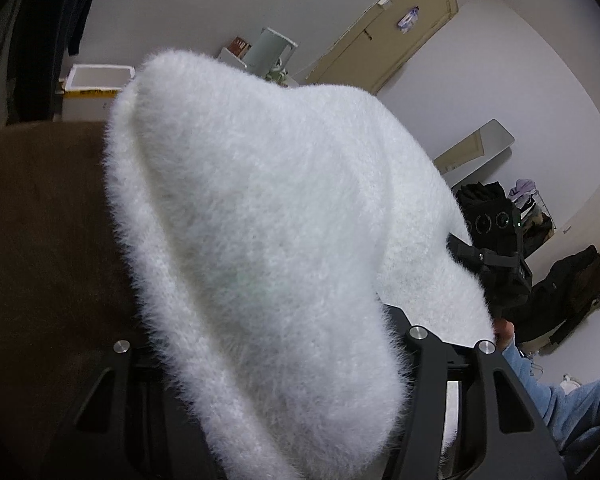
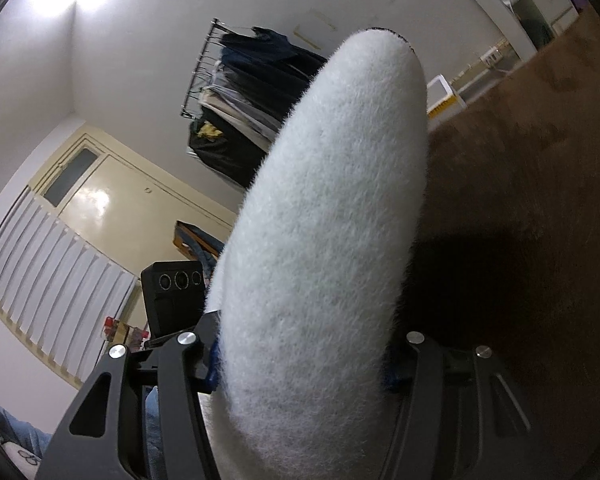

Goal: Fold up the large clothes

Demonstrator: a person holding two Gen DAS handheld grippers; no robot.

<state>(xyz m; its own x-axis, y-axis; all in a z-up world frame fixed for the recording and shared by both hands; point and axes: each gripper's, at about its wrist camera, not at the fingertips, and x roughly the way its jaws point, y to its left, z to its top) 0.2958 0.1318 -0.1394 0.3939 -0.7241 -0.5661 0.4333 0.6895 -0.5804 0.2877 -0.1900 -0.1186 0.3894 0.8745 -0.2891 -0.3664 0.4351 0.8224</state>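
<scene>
A fluffy white sweater fills the middle of the left wrist view, bunched and held up above the brown table. My left gripper is shut on the sweater; its fingertips are buried in the fabric. In the right wrist view the same sweater stands as a tall fold between the black finger arms. My right gripper is shut on it, fingertips hidden by the fluff. The right gripper also shows in the left wrist view, holding the sweater's far edge.
The brown table runs to the right. A clothes rack with dark garments hangs at the wall. A yellow door, a white box and a dark clothes pile lie beyond. My jeans-clad leg is near.
</scene>
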